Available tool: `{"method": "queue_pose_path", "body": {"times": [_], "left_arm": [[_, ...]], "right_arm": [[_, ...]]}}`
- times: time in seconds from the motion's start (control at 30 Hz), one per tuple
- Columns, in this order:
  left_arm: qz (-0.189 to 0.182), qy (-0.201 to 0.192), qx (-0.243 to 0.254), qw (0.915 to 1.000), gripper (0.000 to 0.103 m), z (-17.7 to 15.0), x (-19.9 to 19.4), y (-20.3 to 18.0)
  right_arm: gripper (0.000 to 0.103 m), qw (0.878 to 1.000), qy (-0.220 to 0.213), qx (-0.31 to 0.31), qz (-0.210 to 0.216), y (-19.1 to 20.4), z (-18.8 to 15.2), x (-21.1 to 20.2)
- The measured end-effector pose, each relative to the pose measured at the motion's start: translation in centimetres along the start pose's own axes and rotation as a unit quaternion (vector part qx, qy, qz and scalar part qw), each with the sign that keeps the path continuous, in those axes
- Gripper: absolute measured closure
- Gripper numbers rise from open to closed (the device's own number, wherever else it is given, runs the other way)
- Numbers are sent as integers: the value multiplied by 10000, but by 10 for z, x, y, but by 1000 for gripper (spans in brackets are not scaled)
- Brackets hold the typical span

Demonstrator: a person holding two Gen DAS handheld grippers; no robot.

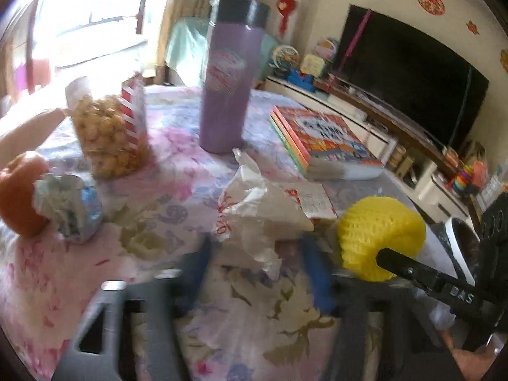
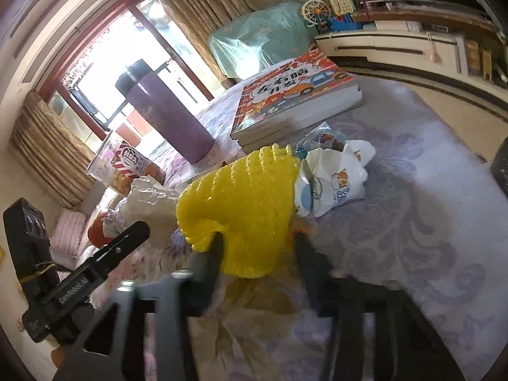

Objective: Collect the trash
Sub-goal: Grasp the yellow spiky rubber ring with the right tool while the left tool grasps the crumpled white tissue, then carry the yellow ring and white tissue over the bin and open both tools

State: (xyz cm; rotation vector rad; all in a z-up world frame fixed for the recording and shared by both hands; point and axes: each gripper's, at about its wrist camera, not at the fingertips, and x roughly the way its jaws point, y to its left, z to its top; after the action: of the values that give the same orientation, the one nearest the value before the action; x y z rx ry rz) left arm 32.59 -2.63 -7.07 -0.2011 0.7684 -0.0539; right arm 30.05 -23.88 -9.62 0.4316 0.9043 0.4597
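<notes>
A yellow foam fruit net [image 2: 241,209] sits between the fingers of my right gripper [image 2: 258,247], which is shut on it just above the tablecloth; it also shows in the left wrist view [image 1: 377,231], where one right finger touches it. My left gripper [image 1: 263,270] is open over the table, its blue-padded fingers either side of a crumpled white plastic bag [image 1: 257,216]. A crumpled white wrapper with print [image 2: 336,181] lies just beyond the net. A crumpled blue-and-white wrapper [image 1: 73,206] lies at the left against an orange [image 1: 19,193].
A purple flask [image 1: 225,82] stands mid-table. A stack of picture books [image 1: 324,139] lies to the right. A snack bag of puffs [image 1: 108,133] stands at the left. A printed paper [image 1: 311,200] lies by the bag. A TV [image 1: 412,73] and cabinet lie beyond the table.
</notes>
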Motion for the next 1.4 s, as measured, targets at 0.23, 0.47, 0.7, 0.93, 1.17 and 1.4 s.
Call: {"method": "queue_pose_path", "body": {"times": [0.23, 0.47, 0.7, 0.93, 1.17, 1.4], "left_arm": [[-65, -34, 56, 10000, 80, -11, -8, -1], [-291, -96, -48, 9995, 82, -33, -41, -7], [-494, -104, 94, 9987, 83, -50, -68, -26], [-740, -48, 246, 9969, 83, -65, -82, -49], [-925, -1, 429, 9948, 83, -71, -89, -76], [-1033, 54, 629, 9926, 83, -76, -91, -101]], "right_arm": [[89, 9999, -64, -32, 144, -2, -8, -14], [89, 9995, -199, -101, 210, -3, -22, -49], [89, 9993, -314, -124, 137, -12, -36, -80], [89, 9987, -491, -103, -27, -25, -48, -112], [89, 9974, -678, -65, -235, -37, -57, -138], [89, 9962, -793, 45, -370, -52, -64, -157]]}}
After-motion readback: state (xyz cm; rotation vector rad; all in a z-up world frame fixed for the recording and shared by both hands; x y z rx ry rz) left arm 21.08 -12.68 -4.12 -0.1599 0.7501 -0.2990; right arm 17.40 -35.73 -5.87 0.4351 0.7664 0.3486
